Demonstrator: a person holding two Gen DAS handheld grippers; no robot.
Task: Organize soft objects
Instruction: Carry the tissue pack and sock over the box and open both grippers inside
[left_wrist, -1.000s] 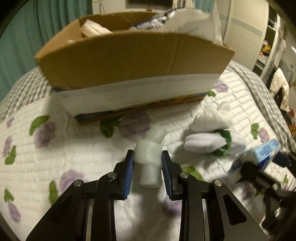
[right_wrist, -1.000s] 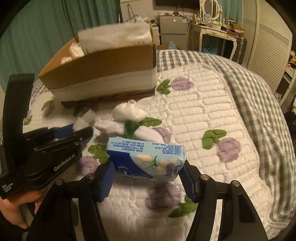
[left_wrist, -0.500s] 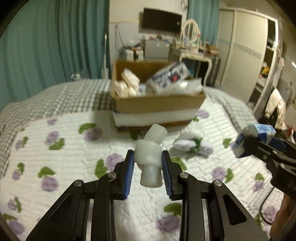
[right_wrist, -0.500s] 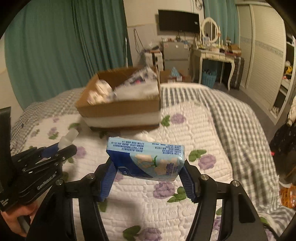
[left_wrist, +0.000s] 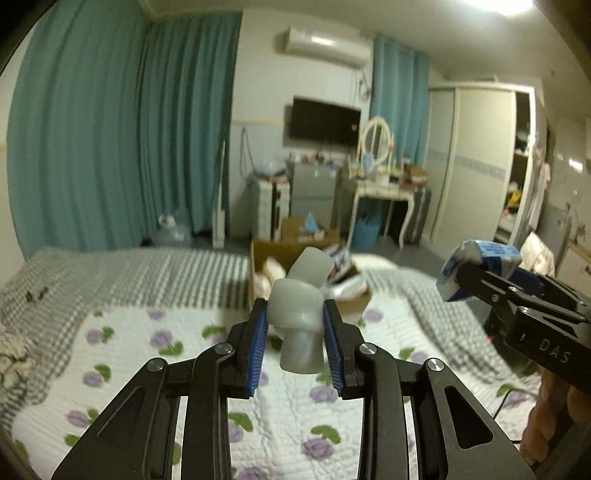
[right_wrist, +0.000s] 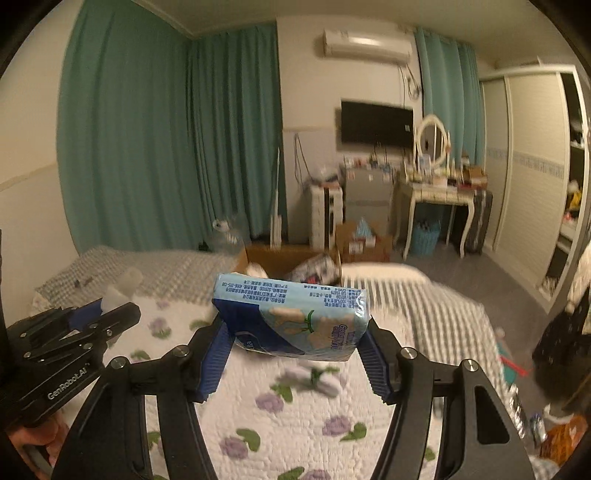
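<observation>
L gripper (left_wrist: 295, 339) clamped a white roll (left_wrist: 301, 325) betw. its pads. R gripper (right_wrist: 295, 350) clamped a blue pack (right_wrist: 295, 317), lying crosswise.

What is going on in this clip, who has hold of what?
A person is tidying soft items off a bed, one handheld gripper per hand. The left gripper is clamped on a knotted white rolled cloth, and the right gripper is clamped on a light blue plastic-wrapped tissue pack. Both are held up in the air above the white quilt with purple flowers. The open brown cardboard box, already holding several items, sits farther down the bed, and a white and green bundle lies on the quilt.
</observation>
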